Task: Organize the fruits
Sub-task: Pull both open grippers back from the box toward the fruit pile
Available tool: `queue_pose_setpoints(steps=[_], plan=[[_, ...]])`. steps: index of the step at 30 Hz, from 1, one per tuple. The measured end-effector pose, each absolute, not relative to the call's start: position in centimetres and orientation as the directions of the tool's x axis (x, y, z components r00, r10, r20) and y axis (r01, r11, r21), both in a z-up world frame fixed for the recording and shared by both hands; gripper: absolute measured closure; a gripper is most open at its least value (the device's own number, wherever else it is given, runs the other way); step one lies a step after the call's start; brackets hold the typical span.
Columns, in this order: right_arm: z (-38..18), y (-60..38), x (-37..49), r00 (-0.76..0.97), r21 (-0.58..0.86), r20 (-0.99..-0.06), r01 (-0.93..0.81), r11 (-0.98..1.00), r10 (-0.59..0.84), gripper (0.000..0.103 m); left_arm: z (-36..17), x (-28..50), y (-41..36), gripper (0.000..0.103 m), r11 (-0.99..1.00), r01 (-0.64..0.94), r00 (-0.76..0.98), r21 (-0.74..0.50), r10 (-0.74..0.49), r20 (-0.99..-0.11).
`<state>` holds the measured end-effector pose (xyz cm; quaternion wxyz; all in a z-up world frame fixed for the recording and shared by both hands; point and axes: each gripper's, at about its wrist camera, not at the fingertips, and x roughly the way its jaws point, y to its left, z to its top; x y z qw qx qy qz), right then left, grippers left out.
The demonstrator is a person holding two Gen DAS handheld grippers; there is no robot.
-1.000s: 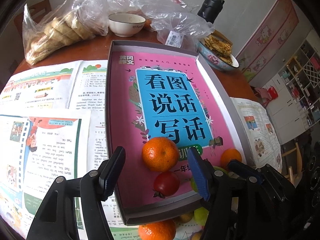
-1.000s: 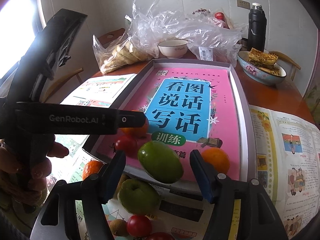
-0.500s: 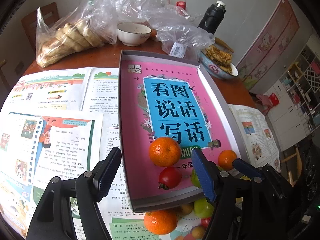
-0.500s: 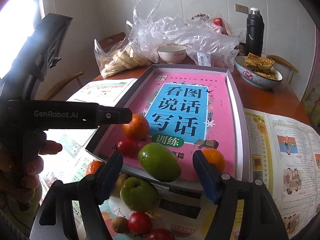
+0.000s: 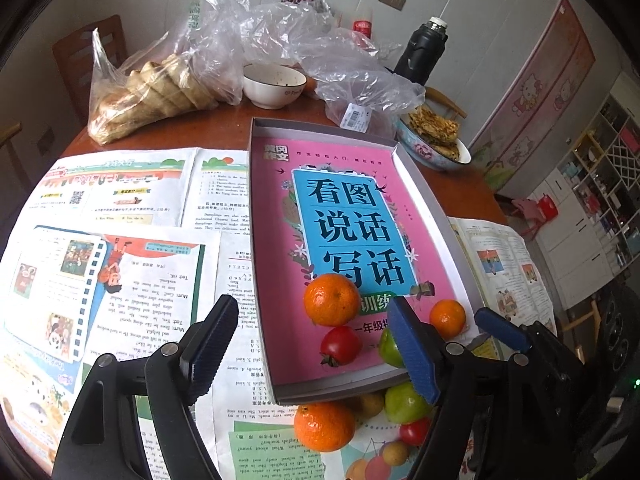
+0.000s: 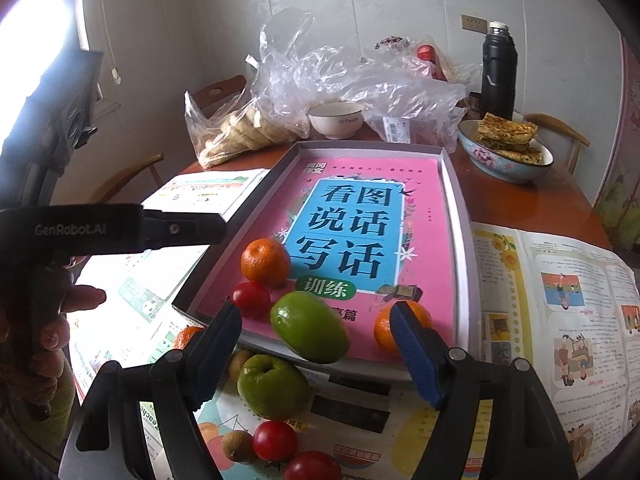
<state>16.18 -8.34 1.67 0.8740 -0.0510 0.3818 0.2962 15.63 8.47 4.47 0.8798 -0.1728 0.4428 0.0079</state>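
A shallow grey box tray (image 5: 440, 220) (image 6: 464, 264) lined with a pink book cover holds an orange (image 5: 331, 299) (image 6: 265, 261), a red tomato (image 5: 341, 345) (image 6: 251, 299), a green fruit (image 6: 308, 327) (image 5: 389, 347) and a small orange (image 5: 447, 318) (image 6: 383, 332). More fruit lies in front of the tray: an orange (image 5: 324, 426), a green apple (image 6: 273, 386) (image 5: 405, 402), tomatoes (image 6: 275, 440) and small brown fruits (image 6: 239, 446). My left gripper (image 5: 312, 354) is open and empty above the tray's near left edge. My right gripper (image 6: 316, 354) is open and empty near the green fruit.
Printed paper sheets (image 5: 120, 264) (image 6: 560, 300) cover the wooden table. At the back stand plastic bags with bread (image 5: 152, 92), a white bowl (image 5: 274, 86), a bowl of pancakes (image 6: 506, 148) and a black flask (image 6: 498, 72).
Both grippers have drawn back and up from the tray, both open. The fruits in the tray have stayed where they were.
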Motion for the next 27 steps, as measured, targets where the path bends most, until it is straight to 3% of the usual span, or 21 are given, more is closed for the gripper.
queue_pose_setpoints(steps=[11, 27], plan=[[2.5, -10.4, 16.3, 0.564, 0.157, -0.681, -0.509, 0.846, 0.466, 0.021, 5.0, 14.5, 8.8, 0.024, 0.937, -0.174, 0.622, -0.302, -0.132, -0.771], [2.8, -12.0, 15.9, 0.584, 0.156, -0.676, -0.482, 0.862, 0.449, 0.02, 5.4, 13.0, 8.4, 0.024, 0.942, -0.159, 0.621, -0.295, -0.137, -0.772]])
